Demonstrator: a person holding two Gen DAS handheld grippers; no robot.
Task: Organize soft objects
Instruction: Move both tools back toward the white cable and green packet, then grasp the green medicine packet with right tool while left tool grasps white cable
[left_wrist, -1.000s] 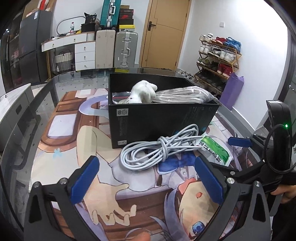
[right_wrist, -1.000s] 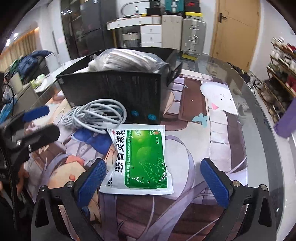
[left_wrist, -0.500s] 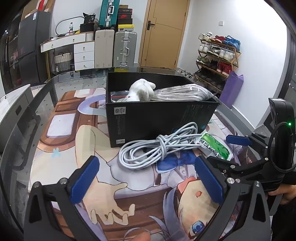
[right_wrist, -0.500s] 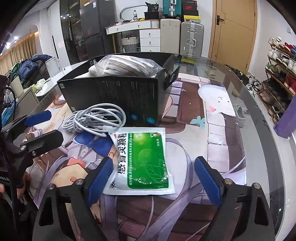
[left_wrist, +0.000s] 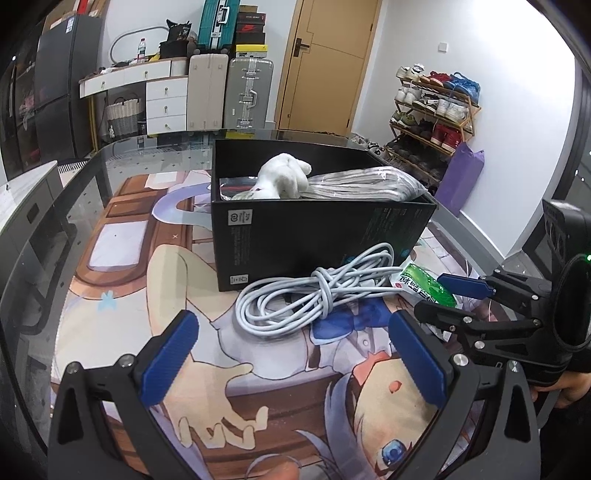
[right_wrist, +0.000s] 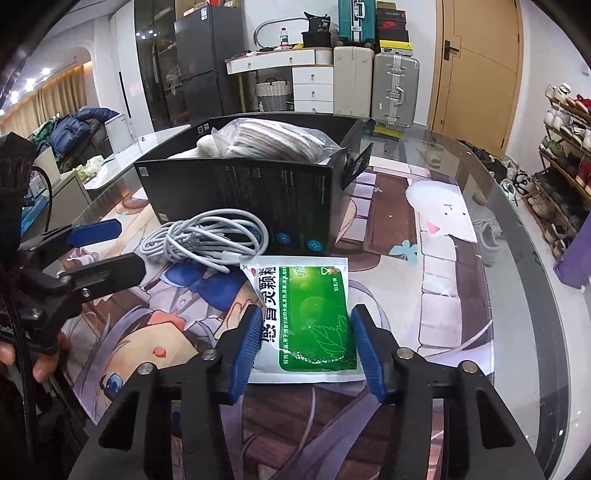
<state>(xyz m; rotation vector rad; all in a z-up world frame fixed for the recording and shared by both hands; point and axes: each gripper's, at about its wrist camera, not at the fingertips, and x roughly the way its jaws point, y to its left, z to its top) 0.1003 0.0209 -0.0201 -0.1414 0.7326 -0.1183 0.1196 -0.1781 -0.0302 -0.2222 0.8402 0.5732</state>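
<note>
A green and white medicine packet (right_wrist: 306, 314) lies flat on the printed mat; it also shows in the left wrist view (left_wrist: 421, 284). My right gripper (right_wrist: 304, 350) has its jaws narrowed around the packet's near end, one pad at each side, whether touching I cannot tell. A coiled white cable (left_wrist: 314, 291) lies against the black box (left_wrist: 317, 240), also seen in the right wrist view (right_wrist: 207, 240). The box holds a white plush toy (left_wrist: 284, 177) and a bagged cloth bundle (left_wrist: 369, 184). My left gripper (left_wrist: 291, 354) is open and empty, short of the cable.
The printed mat (left_wrist: 122, 295) covers a glass table whose rim (right_wrist: 546, 288) curves on the right. Suitcases (left_wrist: 229, 96), drawers and a shoe rack (left_wrist: 432, 107) stand beyond the table. The right gripper shows at the right of the left wrist view (left_wrist: 480, 295).
My right gripper has moved forward over the packet and its jaws have narrowed from wide open to either side of it. My left gripper has barely moved.
</note>
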